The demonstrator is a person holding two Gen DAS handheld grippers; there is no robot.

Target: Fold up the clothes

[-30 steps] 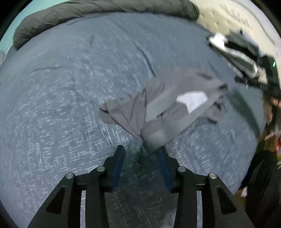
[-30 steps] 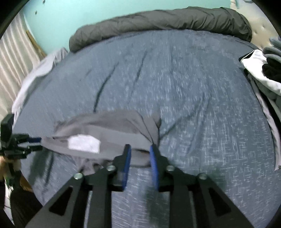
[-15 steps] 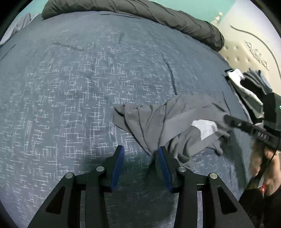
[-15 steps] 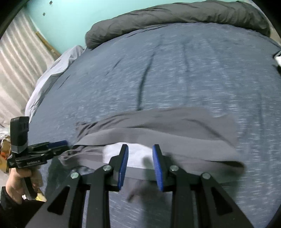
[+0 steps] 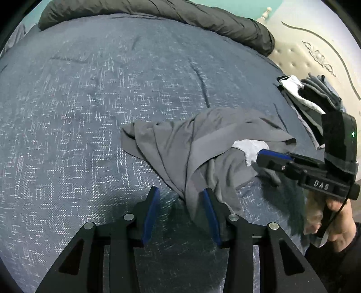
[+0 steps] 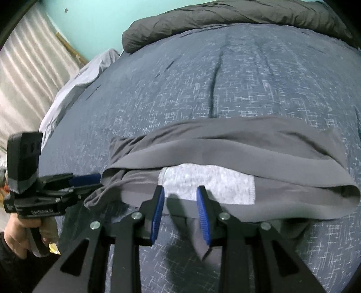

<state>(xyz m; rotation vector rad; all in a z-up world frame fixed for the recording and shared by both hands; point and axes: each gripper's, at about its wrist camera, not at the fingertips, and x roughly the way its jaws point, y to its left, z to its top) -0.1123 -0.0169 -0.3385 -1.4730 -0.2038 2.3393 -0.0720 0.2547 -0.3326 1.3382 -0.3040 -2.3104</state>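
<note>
A grey garment [image 5: 203, 144] lay rumpled on the bed [image 5: 90, 112]. Both grippers — left [image 5: 180, 202], right [image 6: 180, 202] — stood released at its near edges, grasping nothing. Only the left view showed a clothes pile [image 5: 309, 97]; only the right showed a curtain [image 6: 29, 67].

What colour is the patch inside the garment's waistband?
Light heathered grey, nearly white, against the darker grey garment. The patch shows best in the right wrist view.

The bed cover [image 5: 94, 117] is dark blue with white flecked crosshatching. On it, the garment [image 6: 237, 144] is grey with a paler grey band and a light label patch [image 6: 209, 184]. Beyond the cover, the duvet [image 6: 225, 20] is charcoal; the wall [image 6: 90, 20] is turquoise.
</note>
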